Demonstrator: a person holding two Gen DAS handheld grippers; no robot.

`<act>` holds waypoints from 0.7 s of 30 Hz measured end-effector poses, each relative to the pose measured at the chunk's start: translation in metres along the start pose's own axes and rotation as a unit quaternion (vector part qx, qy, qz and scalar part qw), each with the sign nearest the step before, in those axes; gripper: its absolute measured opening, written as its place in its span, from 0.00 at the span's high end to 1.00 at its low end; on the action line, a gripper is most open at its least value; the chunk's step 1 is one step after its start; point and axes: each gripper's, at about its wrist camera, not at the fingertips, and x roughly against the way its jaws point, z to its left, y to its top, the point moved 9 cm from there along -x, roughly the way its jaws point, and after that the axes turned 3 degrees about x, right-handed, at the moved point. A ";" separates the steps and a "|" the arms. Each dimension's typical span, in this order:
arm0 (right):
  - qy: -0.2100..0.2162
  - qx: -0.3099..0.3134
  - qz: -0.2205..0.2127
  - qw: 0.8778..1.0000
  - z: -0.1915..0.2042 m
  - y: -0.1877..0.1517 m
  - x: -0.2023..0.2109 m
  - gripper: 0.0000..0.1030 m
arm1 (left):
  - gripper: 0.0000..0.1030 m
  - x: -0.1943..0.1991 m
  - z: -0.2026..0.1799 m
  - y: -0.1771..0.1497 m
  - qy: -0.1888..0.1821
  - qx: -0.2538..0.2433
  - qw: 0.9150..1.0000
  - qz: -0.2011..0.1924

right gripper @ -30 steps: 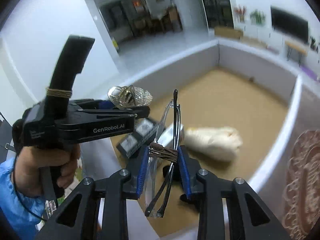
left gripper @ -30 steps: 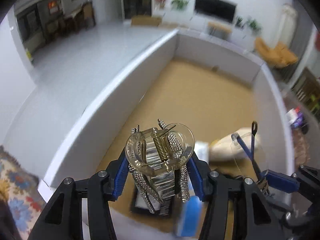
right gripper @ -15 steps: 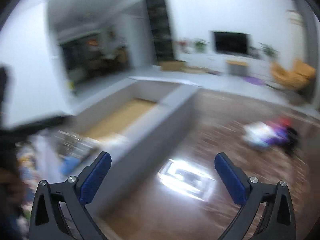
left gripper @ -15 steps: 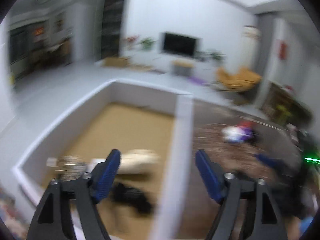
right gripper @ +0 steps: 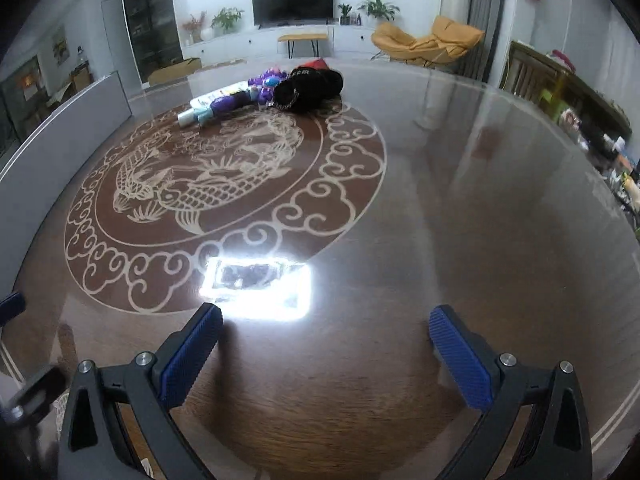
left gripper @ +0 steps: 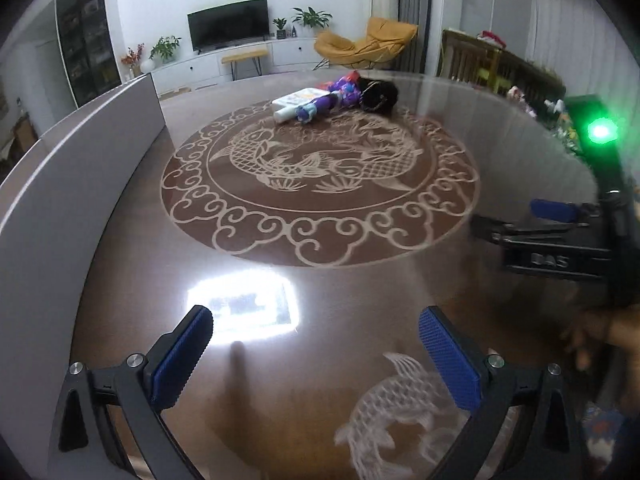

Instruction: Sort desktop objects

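Both grippers over the dark brown table [left gripper: 360,300], neither holding anything. Left gripper [left gripper: 316,356]: blue pads [left gripper: 182,356] spread wide apart, bare tabletop between them. Right gripper [right gripper: 326,352]: likewise spread wide, blue pads [right gripper: 460,360] with only table surface between. In the left wrist view the right gripper shows from the side at the right edge, a green light [left gripper: 600,132] glowing above it. Objects left to sort sit in one cluster at the far side of the table, well apart from both grippers: a black pouch [right gripper: 310,86], a purple toy-like item [right gripper: 240,96] just beside it, a white tube [right gripper: 190,116] at the cluster's left end, and a flat white item [left gripper: 296,100] behind; exact contacts within the cluster cannot be told. A pale fish-and-cloud medallion [right gripper: 208,184] covers the table centre, between the grippers and the cluster. White bin wall [left gripper: 60,184] runs along the table's left edge; its inside is not visible. Bright lamp reflection [right gripper: 256,292] on the tabletop just ahead of the pads.
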 end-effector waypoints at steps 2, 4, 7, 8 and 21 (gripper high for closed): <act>-0.001 0.006 0.002 1.000 0.004 0.001 -0.001 0.00 | 0.00 -0.002 0.006 0.003 0.002 0.006 1.000 0.001; 0.006 0.007 0.003 1.000 0.007 0.003 -0.002 0.00 | 0.00 -0.012 0.012 0.005 -0.004 0.020 1.000 0.010; 0.005 0.007 0.003 1.000 0.008 0.001 0.002 0.00 | 0.00 -0.013 0.011 0.001 -0.023 0.043 0.999 0.015; 0.005 0.007 0.003 1.000 0.008 0.001 0.002 0.00 | 0.00 -0.014 0.011 0.001 -0.022 0.042 0.999 0.015; 0.006 0.007 0.003 1.000 0.008 0.001 0.002 0.00 | 0.00 -0.024 0.016 0.002 -0.003 0.017 1.000 0.025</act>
